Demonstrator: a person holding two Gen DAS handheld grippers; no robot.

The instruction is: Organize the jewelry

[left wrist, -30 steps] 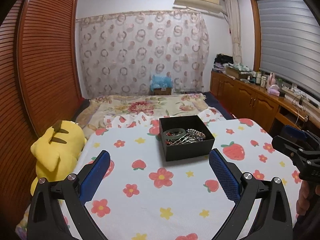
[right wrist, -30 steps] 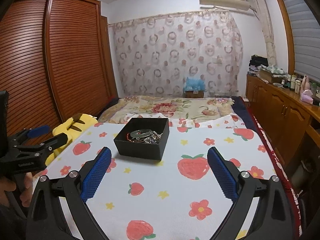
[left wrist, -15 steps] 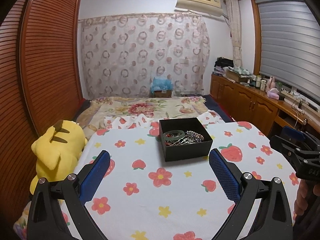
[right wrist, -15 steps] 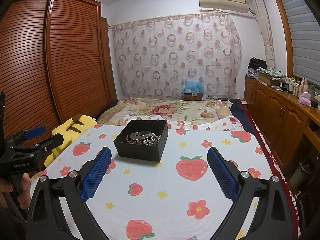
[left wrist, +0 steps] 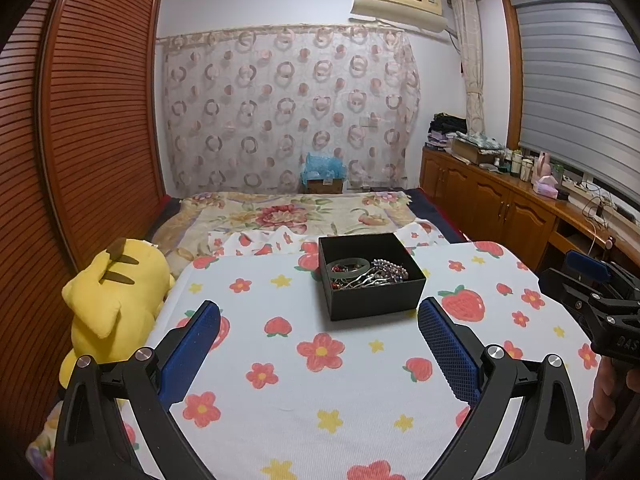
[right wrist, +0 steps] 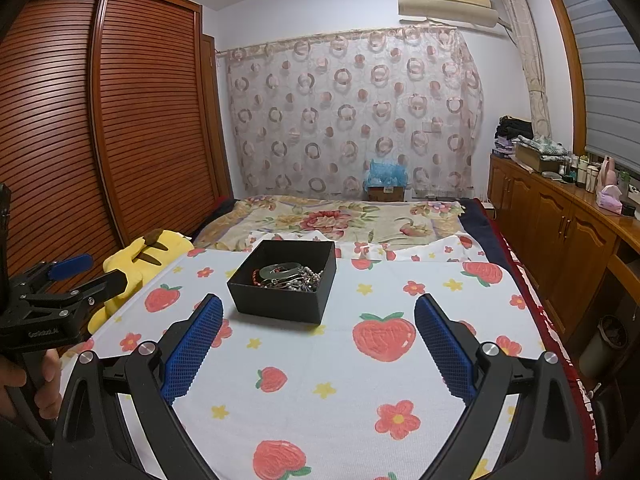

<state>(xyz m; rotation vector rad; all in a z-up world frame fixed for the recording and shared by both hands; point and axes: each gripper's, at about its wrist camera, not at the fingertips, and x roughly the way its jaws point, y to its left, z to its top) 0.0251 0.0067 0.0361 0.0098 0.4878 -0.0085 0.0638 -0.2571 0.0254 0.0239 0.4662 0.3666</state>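
Observation:
A black open box (left wrist: 376,300) sits on the strawberry-print cloth (left wrist: 320,380) and holds a tangle of jewelry (left wrist: 366,272): a pale green bangle, beaded strands and silver pieces. The box also shows in the right wrist view (right wrist: 280,304), with the jewelry (right wrist: 288,274) inside. My left gripper (left wrist: 318,318) is open and empty, held back from the box's near side. My right gripper (right wrist: 318,316) is open and empty, back from the box, which lies left of its centre. Each gripper shows at the edge of the other's view.
A yellow plush toy (left wrist: 112,300) lies at the cloth's left edge beside the slatted wooden wardrobe (left wrist: 80,140). A floral bedspread (left wrist: 288,212) lies beyond the box. Wooden cabinets (right wrist: 560,240) with clutter line the right wall.
Both grippers have risen and pulled back slightly, so the box sits a little lower and farther off in both views. Both stay open and empty.

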